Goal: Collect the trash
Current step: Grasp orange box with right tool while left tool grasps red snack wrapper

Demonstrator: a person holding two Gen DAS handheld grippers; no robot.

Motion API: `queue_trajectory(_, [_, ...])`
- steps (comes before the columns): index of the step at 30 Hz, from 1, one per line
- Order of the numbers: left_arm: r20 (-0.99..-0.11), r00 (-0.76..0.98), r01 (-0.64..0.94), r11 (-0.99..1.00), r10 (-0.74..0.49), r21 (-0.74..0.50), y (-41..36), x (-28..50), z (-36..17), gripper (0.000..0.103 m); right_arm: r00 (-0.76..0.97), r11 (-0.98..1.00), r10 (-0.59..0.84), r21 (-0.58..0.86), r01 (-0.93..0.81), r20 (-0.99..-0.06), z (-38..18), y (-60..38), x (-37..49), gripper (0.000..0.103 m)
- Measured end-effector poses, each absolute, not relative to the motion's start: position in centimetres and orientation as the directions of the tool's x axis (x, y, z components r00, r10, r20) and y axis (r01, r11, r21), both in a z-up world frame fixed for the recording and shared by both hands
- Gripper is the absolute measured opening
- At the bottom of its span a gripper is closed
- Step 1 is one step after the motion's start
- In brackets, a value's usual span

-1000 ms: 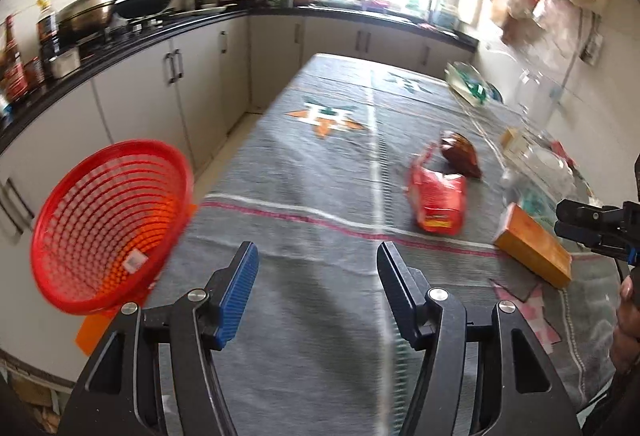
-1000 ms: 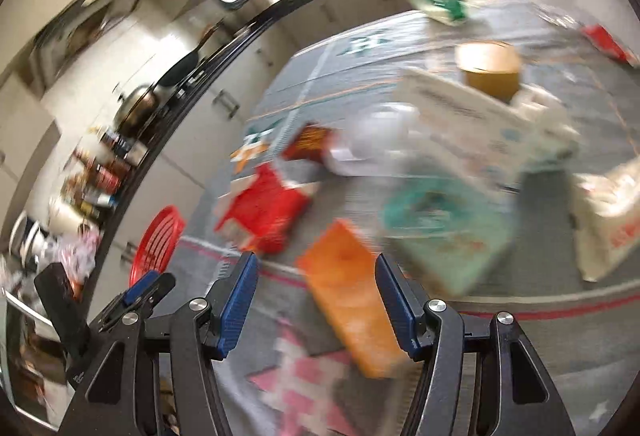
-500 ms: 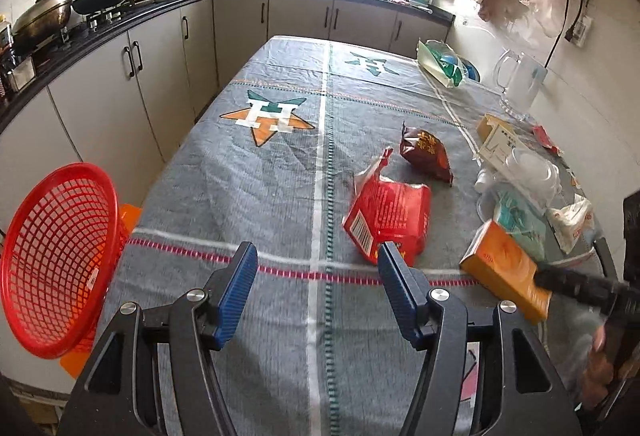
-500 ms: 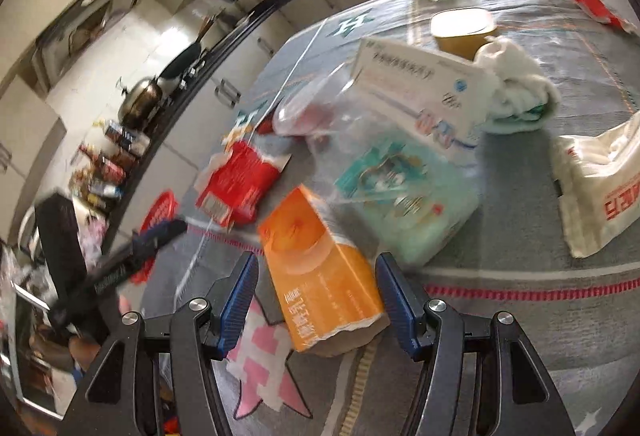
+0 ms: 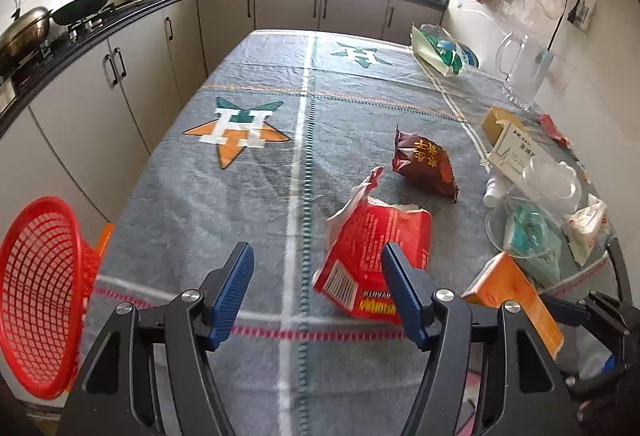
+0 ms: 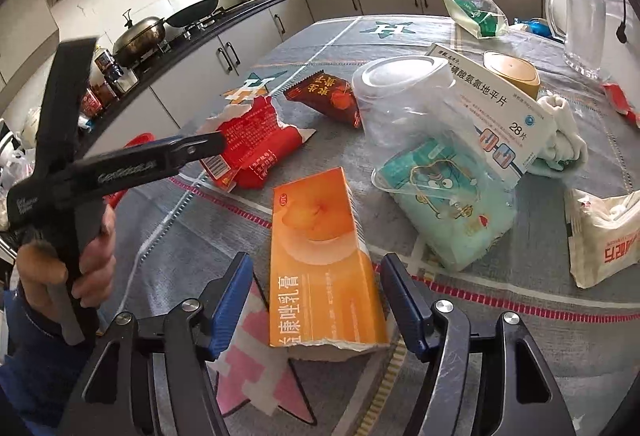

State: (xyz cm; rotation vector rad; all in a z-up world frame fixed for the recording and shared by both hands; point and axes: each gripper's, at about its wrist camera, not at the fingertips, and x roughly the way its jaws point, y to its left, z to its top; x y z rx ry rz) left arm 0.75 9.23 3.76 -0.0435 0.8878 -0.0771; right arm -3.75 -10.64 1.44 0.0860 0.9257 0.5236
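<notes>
Orange carton point(image 6: 320, 260) lies flat on the grey tablecloth point(image 6: 500, 300), near the table's front edge, and the right gripper point(image 6: 316, 300) has it between its blue pads; jaws are opening, neither pad pressing on the cardboard. The carton's near end looks torn, and its lowest edge drops behind the gripper frame. Just up-left of it, the torn red packet point(image 5: 372, 252) sits open-mouthed; the left gripper point(image 5: 316, 292) hangs over its lower corner, jaws apart, gripping nothing, the right-hand pad covering part of the packet's print. Behind that, a dark red snack bag point(image 5: 424, 164). To the right, a clear plastic tub point(image 6: 404, 96) lies over a teal pouch point(image 6: 444, 196), blurring what's under it; a white medicine box point(image 6: 504, 100) leans behind. A white wrapper point(image 6: 604, 232) is cut off by the picture's edge. The red mesh basket point(image 5: 40, 296) stands off the table's left side, partly out of frame. A hand point(image 6: 80, 256) grips the left tool's handle.
</notes>
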Motion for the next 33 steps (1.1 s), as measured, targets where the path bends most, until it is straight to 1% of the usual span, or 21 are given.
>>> queue_trajectory(3, [-0.779, 0.621, 0.054, 0.996, -0.086, -0.067, 8.7, 1.7, 3.2, 0.065, 0.488, 0.875, 0.463, 0.296, -0.383, -0.74, 1.2, -10.9, -3.6, 0.069])
queue_trajectory(5, [-0.783, 0.616, 0.058, 0.996, -0.09, -0.07, 8.3, 2.2, 2.8, 0.065, 0.493, 0.879, 0.456, 0.289, -0.378, -0.741, 1.1, -10.9, -3.6, 0.062])
queue_trajectory(6, [-0.779, 0.62, 0.055, 0.996, -0.09, -0.071, 8.1, 2.4, 2.7, 0.063, 0.498, 0.884, 0.445, 0.276, -0.378, -0.744, 1.1, -10.6, -3.6, 0.061])
queue_trajectory(8, [-0.774, 0.627, 0.054, 0.996, -0.09, -0.072, 8.0, 2.5, 2.7, 0.057, 0.509, 0.89, 0.427, 0.248, -0.383, -0.747, 1.1, -10.3, -3.8, 0.06])
queue_trajectory(9, [-0.772, 0.627, 0.06, 0.995, -0.098, -0.078, 7.9, 2.4, 2.6, 0.049, 0.515, 0.892, 0.42, 0.234, -0.387, -0.747, 1.1, -10.0, -4.0, 0.06])
queue_trajectory(10, [-0.77, 0.629, 0.062, 0.995, -0.101, -0.08, 7.8, 2.3, 2.5, 0.038, 0.523, 0.894, 0.411, 0.218, -0.392, -0.747, 1.0, -9.9, -4.2, 0.059])
queue_trajectory(11, [-0.771, 0.629, 0.062, 0.995, -0.098, -0.075, 7.6, 2.2, 2.4, 0.033, 0.529, 0.896, 0.403, 0.206, -0.392, -0.747, 1.0, -9.7, -4.3, 0.058])
queue_trajectory(12, [-0.776, 0.622, 0.069, 0.995, -0.099, -0.071, 7.4, 2.2, 2.2, 0.02, 0.538, 0.9, 0.391, 0.19, -0.392, -0.747, 1.0, -9.5, -4.5, 0.058])
queue_trajectory(15, [-0.77, 0.63, 0.082, 0.994, -0.105, -0.069, 7.2, 1.5, 1.9, 0.018, 0.546, 0.903, 0.387, 0.186, -0.387, -0.743, 0.9, -9.5, -4.7, 0.057])
queue_trajectory(16, [-0.767, 0.633, 0.086, 0.994, -0.107, -0.067, 7.1, 1.2, 1.9, 0.016, 0.546, 0.903, 0.39, 0.191, -0.385, -0.741, 0.9, -9.6, -4.7, 0.056])
queue_trajectory(18, [-0.754, 0.644, 0.088, 0.992, -0.129, -0.095, 7.3, 0.8, 2.1, 0.012, 0.55, 0.903, 0.397, 0.206, -0.377, -0.734, 0.9, -9.9, -4.7, 0.056])
queue_trajectory(21, [-0.732, 0.665, 0.083, 0.988, -0.151, -0.128, 7.9, 0.0, 2.5, 0.009, 0.566, 0.905, 0.405, 0.229, -0.359, -0.718, 1.0, -10.5, -4.8, 0.055])
queue_trajectory(26, [-0.704, 0.696, 0.062, 0.989, -0.141, -0.136, 8.3, -1.3, 3.0, 0.008, 0.585, 0.896, 0.436, 0.271, -0.352, -0.684, 1.4, -11.2, -5.1, 0.055])
queue_trajectory(33, [-0.681, 0.718, 0.063, 0.988, -0.141, -0.138, 8.7, -3.4, 3.6, 0.008, 0.592, 0.894, 0.443, 0.282, -0.349, -0.673, 1.6, -11.3, -5.3, 0.055])
